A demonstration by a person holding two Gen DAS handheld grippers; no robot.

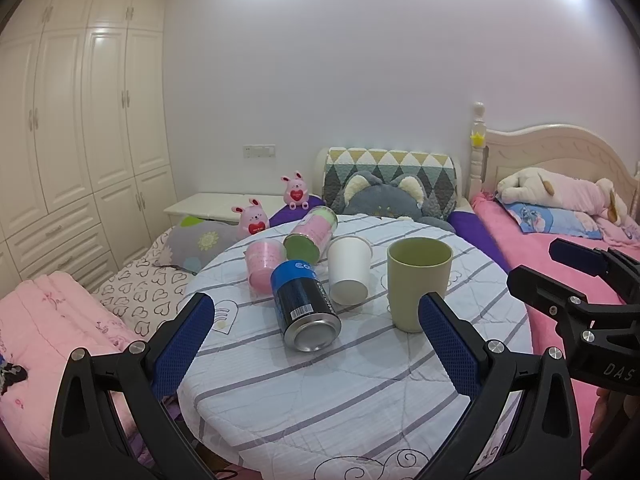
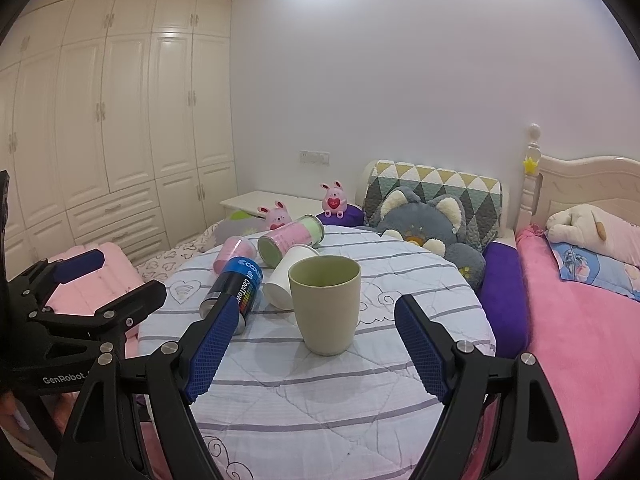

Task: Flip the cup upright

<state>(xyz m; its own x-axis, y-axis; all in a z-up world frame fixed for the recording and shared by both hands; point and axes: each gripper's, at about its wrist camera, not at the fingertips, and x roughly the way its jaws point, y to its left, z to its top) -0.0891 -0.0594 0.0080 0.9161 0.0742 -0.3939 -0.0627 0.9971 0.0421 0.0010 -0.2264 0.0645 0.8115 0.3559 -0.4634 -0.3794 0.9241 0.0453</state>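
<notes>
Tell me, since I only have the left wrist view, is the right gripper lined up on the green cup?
Observer: Yes. In the right wrist view the green cup stands upright, roughly centred ahead of the right gripper. The jaws are open and clear of it.
Operator: What's printed on the blue can? I only see a barcode.
Observer: Its side reads "CoolTow", next to a block of coloured stripes.
Operator: And the grey cat plush? I get only the ears.
Observer: Here its face and pale paws show too.
</notes>
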